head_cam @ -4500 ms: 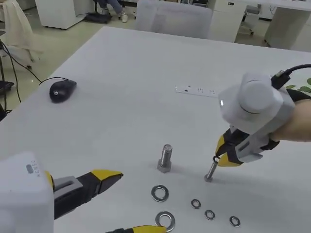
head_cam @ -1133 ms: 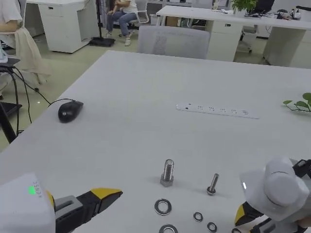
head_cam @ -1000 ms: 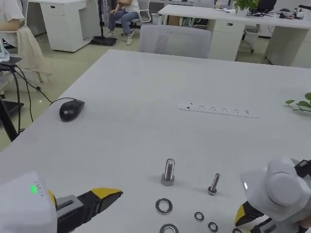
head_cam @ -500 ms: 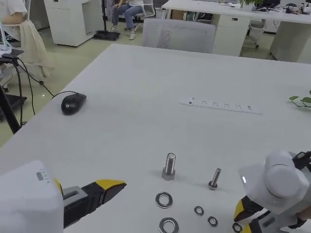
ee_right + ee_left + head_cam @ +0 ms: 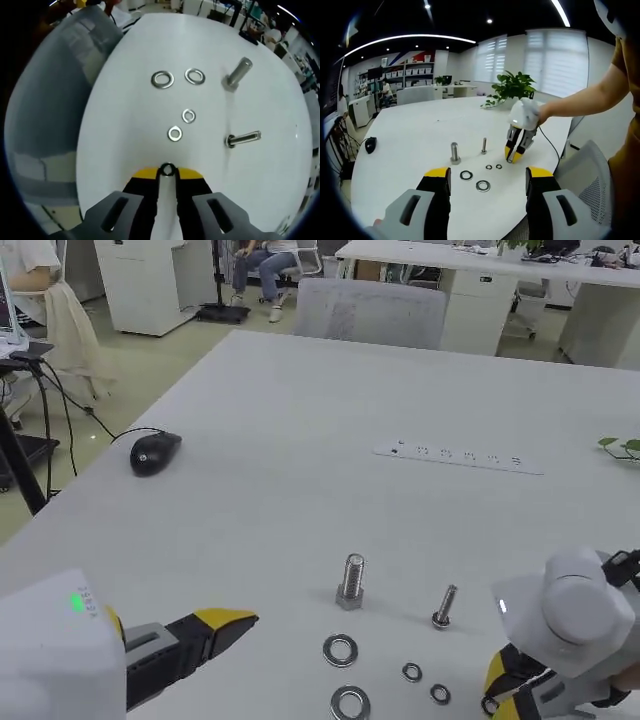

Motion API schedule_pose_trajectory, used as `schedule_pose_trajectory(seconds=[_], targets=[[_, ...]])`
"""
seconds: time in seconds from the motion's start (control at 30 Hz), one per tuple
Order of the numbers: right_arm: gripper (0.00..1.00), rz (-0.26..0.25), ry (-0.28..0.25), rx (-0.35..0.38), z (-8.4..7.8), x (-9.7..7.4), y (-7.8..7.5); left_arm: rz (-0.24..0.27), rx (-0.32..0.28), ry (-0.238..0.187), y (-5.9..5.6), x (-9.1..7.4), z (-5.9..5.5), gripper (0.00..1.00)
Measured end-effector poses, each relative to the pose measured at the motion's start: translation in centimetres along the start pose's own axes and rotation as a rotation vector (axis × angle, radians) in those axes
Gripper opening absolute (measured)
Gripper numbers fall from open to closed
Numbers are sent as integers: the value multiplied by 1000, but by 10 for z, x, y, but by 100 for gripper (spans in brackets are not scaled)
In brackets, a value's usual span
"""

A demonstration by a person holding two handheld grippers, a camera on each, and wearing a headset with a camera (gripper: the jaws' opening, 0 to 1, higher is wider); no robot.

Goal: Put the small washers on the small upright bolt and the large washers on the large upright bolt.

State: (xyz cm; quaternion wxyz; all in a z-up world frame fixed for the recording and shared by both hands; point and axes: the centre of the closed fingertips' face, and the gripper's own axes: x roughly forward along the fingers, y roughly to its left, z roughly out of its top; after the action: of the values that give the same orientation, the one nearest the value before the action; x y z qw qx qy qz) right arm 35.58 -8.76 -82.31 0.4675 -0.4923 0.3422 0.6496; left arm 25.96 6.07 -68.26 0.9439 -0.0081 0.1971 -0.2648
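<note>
While the right tool [image 5: 168, 172] stays out of reach of both bolts, it is clenched on one small washer [image 5: 168, 165], a thin steel ring pinched at the very tips. The ring sits low over the desk [image 5: 300, 420], close to the front edge; I cannot tell whether it touches the surface. Just ahead of it a second small washer [image 5: 175, 133] and a third small washer [image 5: 188, 116] lie flat, near each other but apart. The small bolt [image 5: 444, 607] stands on its head beyond them, slim, thread upward. The large bolt [image 5: 350, 582] stands beside it, thicker, with a clear gap between the two. A first large washer [image 5: 340, 649] and a second large washer [image 5: 350, 703] lie flat in front of the large bolt, the second nearest the edge.

The left tool [image 5: 489, 174] hangs released, jaws wide apart, over the front left of the desk, well apart from the washers. Behind the bolts the surface runs bare up to a power strip [image 5: 460, 457]. A mouse [image 5: 155, 452] lies near the left edge. A grey chair [image 5: 55, 100] stands just past the front edge.
</note>
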Motion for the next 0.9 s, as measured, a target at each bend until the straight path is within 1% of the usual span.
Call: schedule_pose_trajectory(seconds=[0.1,0.43,0.47,0.5,0.53,0.57,0.67,0.73,0.77,0.83,0.9], targets=[[13,2,0,12,0,0,-1,-2,-1,-2,-1,0,0,60],[12,6,11,18,0,-1,-1,-8,5,2,-2,2,1,60],[12,-7,21,26,-1,-2,-4,-11,6,3,-2,2,1,60],[12,-8,16,40,0,-4,-5,-12,7,5,-2,2,1,60],[12,-11,-9,62,5,-8,-8,-12,9,5,-2,2,1,60],[12,-19,-25,63,8,-12,-11,-13,7,6,-2,2,1,60],[12,-42,-18,62,9,-23,-21,-14,3,6,-2,3,0,60],[12,-51,-6,69,8,-26,-26,-17,3,8,-2,4,0,59],[12,-66,-6,68,10,-30,-30,-21,7,9,-3,4,1,59],[12,-70,-20,82,14,-35,-34,-21,10,1,-3,4,3,59],[12,-81,-21,87,16,-38,-38,-23,10,0,-3,4,3,59]])
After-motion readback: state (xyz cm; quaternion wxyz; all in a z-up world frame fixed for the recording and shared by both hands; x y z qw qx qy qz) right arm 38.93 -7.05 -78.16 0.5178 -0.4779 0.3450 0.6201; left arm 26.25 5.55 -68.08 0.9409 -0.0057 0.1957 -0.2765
